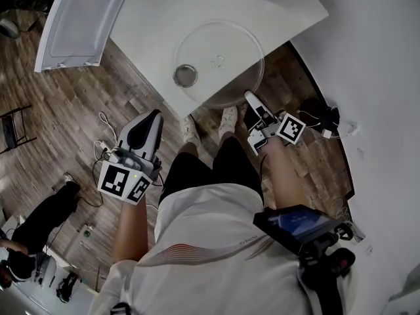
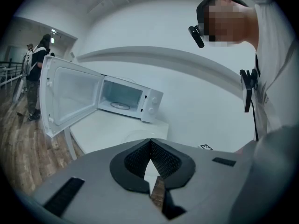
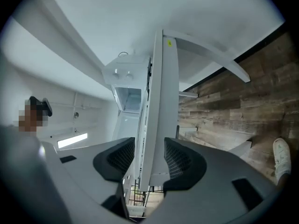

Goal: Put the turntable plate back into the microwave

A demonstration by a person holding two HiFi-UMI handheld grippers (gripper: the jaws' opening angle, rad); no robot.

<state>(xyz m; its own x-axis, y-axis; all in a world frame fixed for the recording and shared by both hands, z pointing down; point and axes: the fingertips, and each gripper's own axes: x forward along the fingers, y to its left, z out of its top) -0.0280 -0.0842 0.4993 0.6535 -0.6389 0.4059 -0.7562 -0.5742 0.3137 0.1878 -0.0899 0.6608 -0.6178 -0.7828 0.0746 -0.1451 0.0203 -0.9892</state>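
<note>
My right gripper (image 1: 252,98) is at the table's (image 1: 157,38) near edge. Its jaws are wide apart, one on each side of the tabletop slab, which its own view shows edge-on between them. No pad presses on anything, so it holds nothing. The plate (image 1: 244,44) lies flat on the table, with its rim hanging over that near edge just beside the right gripper. A small round piece (image 1: 186,75) shows within the plate's left part. My left gripper (image 1: 155,114) hangs off the table's near side, over the floor (image 1: 46,123), with its jaws closed tip to tip and nothing between them. The microwave (image 2: 135,99) stands at the table's far end, its door (image 2: 70,97) swung wide open.
</note>
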